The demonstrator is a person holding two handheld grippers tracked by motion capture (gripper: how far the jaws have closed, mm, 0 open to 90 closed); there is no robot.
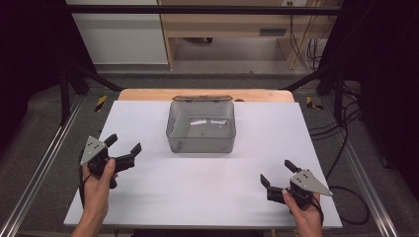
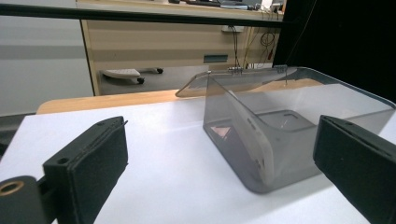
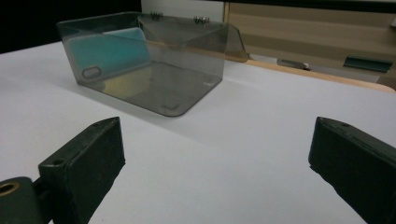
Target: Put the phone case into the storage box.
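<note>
Box (image 1: pixel 201 127) sat mid-bench (image 1: pixel 148 197), lid back for access; teal case (image 3: pixel 109 51) leaned inside. Left gripper (image 1: pixel 122 146), right gripper (image 1: pixel 276 172): jaws apart, empty, flanking it.

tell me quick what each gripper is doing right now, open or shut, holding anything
Left gripper: jaws open, holding nothing.
Right gripper: jaws open, holding nothing.
</note>
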